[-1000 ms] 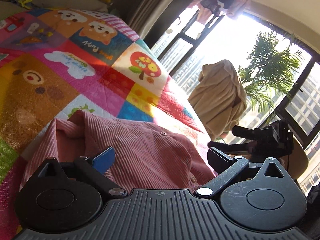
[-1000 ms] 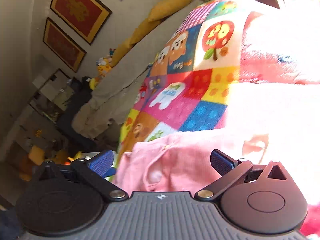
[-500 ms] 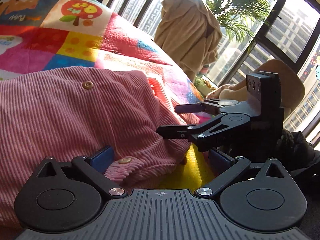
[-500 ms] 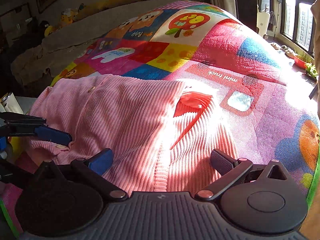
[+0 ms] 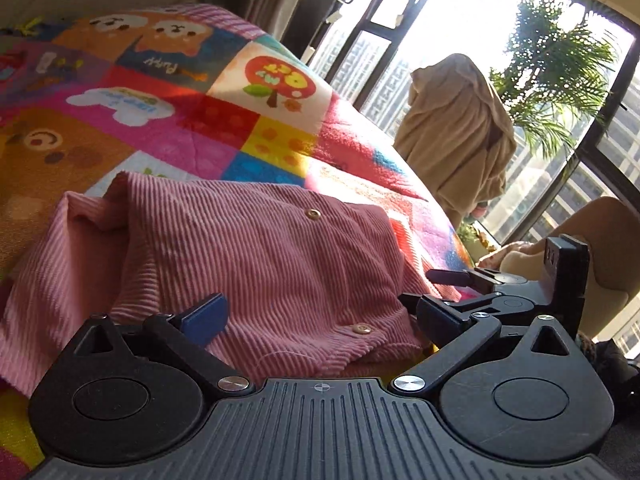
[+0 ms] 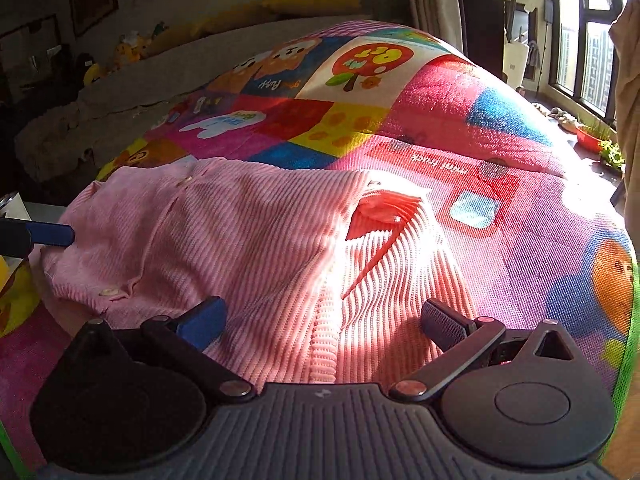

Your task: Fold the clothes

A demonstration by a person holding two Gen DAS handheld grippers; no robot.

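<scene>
While both grippers gape empty: pink shirt (image 6: 248,240) on quilt (image 6: 440,92).
Left gripper (image 5: 320,316), right gripper (image 6: 320,316); quilt reads "mini truck".

Hard sun floods in through the window (image 5: 460,12) on the right, blown out to white. A glaring patch washes out the shirt (image 6: 384,248) near the middle; the far left room sits dim. Both views bulge and bend at the edges.
</scene>
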